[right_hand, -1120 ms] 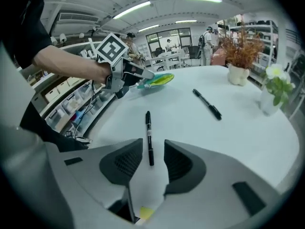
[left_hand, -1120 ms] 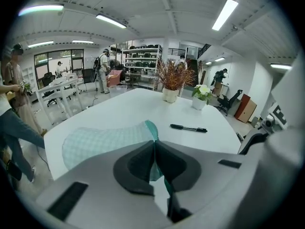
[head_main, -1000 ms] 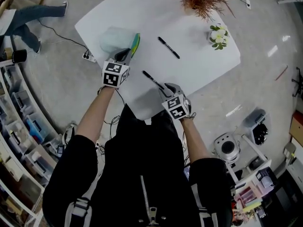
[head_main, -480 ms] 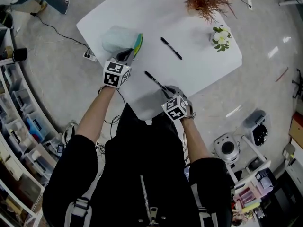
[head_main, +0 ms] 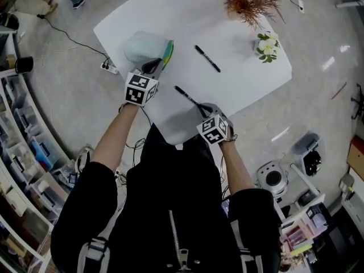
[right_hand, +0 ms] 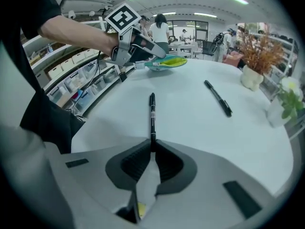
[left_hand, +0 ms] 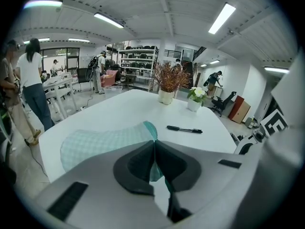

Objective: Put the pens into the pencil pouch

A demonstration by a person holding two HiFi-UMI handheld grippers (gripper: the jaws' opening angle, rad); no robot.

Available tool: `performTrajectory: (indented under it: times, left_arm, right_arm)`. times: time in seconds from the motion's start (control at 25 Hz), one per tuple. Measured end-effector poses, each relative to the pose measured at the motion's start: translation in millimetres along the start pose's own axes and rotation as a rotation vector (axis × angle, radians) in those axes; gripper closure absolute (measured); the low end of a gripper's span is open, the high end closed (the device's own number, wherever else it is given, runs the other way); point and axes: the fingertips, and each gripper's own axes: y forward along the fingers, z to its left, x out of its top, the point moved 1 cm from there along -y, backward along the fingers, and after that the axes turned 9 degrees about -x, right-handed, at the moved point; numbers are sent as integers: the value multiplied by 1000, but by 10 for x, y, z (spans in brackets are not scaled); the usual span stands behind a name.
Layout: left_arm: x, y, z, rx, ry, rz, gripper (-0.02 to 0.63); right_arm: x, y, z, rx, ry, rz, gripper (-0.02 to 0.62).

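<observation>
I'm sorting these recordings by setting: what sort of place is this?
Likely an open-plan lab or workshop: shelving racks at the back, storage bins stacked on side shelves, and long strip lights overhead.

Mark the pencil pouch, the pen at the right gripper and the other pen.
pencil pouch (head_main: 142, 45), head view, on its checked body.
near pen (right_hand: 152, 116), right gripper view, mid-barrel.
far pen (head_main: 207, 58), head view, mid-barrel.
</observation>
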Motion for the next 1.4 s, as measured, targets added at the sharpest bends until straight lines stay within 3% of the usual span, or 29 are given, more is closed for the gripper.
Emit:
performTrajectory:
  times: [0.4, 0.76, 1.4]
  left_arm:
    - [24, -28, 2, -12, 14, -1, 577]
    - [-4, -51, -20, -30, 40, 7, 577]
    - [-2, -37, -62, -87, 44, 16, 577]
  right_arm:
    - [253, -168, -315, -46, 11, -62, 555]
    - [774, -228, -696, -86, -30, -119, 555]
    - [1268, 130, -850, -30, -100, -73, 555]
